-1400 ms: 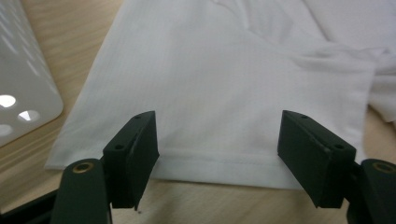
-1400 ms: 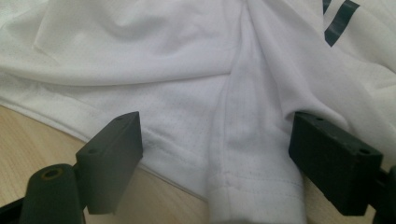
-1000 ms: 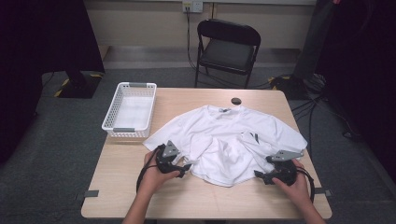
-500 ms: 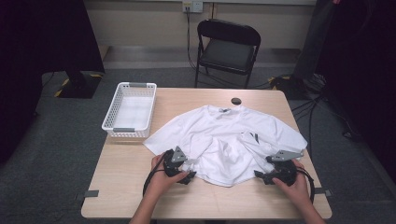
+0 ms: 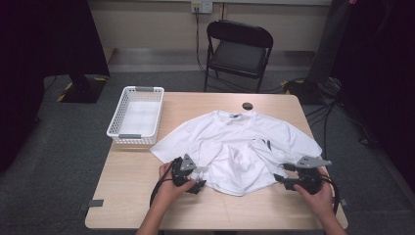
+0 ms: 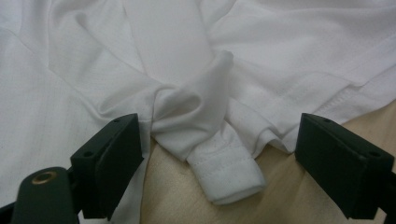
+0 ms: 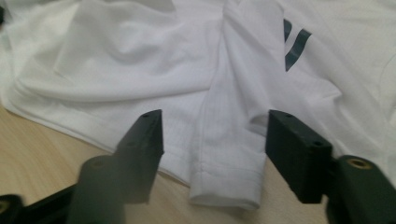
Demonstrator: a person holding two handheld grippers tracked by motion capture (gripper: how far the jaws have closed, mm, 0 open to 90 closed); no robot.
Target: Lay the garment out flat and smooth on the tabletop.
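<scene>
A white T-shirt (image 5: pixel 244 147) lies spread on the wooden table (image 5: pixel 147 186), its two sleeves folded in toward the front hem. My left gripper (image 5: pixel 198 178) rests at the shirt's front left. Its jaws (image 6: pixel 219 126) have just been opening and stand wide. A rolled sleeve cuff (image 6: pixel 229 175) lies loose between them, untouched. My right gripper (image 5: pixel 280 180) sits at the front right. Its jaws (image 7: pixel 215 119) have just been closing around the other sleeve cuff (image 7: pixel 226 186), with the pads still apart from the cloth.
A white plastic basket (image 5: pixel 137 115) stands at the table's left rear corner. A small black round object (image 5: pixel 247 105) lies near the far edge behind the collar. A black folding chair (image 5: pixel 238 49) stands beyond the table. Cables trail on the floor at right.
The left gripper has slipped a little toward the table's front edge by the shirt's hem. The right hand has kept its place.
</scene>
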